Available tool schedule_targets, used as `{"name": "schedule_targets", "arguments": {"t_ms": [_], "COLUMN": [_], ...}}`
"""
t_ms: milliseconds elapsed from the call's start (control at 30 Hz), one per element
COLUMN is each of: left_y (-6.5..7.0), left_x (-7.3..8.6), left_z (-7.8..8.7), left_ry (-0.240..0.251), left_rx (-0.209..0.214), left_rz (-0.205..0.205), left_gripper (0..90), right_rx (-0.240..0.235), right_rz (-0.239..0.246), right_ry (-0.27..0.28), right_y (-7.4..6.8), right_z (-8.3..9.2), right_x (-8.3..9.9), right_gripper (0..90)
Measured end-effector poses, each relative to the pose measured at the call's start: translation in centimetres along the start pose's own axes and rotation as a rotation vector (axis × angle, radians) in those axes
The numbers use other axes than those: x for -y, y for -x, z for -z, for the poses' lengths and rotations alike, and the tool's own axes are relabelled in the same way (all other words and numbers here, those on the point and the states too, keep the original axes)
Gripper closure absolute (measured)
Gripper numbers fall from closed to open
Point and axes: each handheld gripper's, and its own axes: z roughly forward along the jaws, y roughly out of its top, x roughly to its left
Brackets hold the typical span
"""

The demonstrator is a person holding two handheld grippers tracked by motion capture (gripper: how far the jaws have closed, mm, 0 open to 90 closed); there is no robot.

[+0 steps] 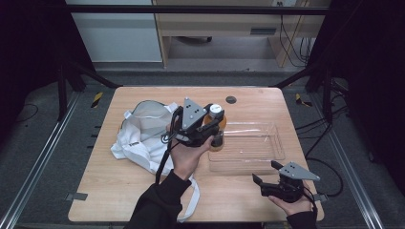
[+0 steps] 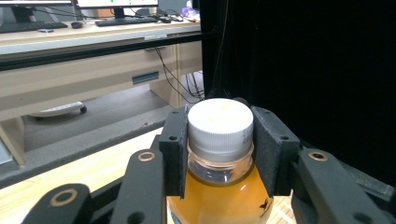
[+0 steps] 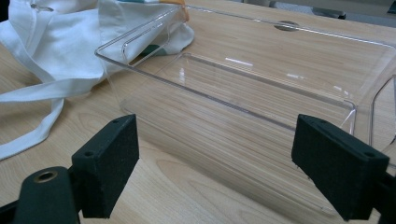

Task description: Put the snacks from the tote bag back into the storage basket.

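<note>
Left gripper (image 1: 216,130) clamps capped bottle of amber liquid (image 2: 219,186) at neck, over left end of clear plastic tray (image 1: 267,155). Right gripper (image 1: 268,172) jaws wide open, empty, near tray. Advice: lower bottle upright, release once base rests flat.

Between the black left gripper (image 2: 219,154) pads: amber bottle (image 2: 219,196), ribbed white cap (image 2: 219,123). Clear tray (image 3: 261,88), white bag (image 1: 143,133), pale woodgrain table (image 1: 119,191).
</note>
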Motion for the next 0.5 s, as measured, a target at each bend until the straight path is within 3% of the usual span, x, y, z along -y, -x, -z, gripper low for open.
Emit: {"name": "schedule_targets", "arguments": {"t_ms": [500], "left_y": [1.0], "left_x": [1.5], "left_z": [-1.8], "left_ry": [-0.024], "left_rx": [0.026], "left_rz": [0.003], "left_gripper": [59.1], "right_rx": [-0.002], "right_rz": [-0.003], "right_ry": [0.004], "right_y": [0.0], "right_z": [0.3], "right_x": [0.2], "right_gripper": [15.2]}}
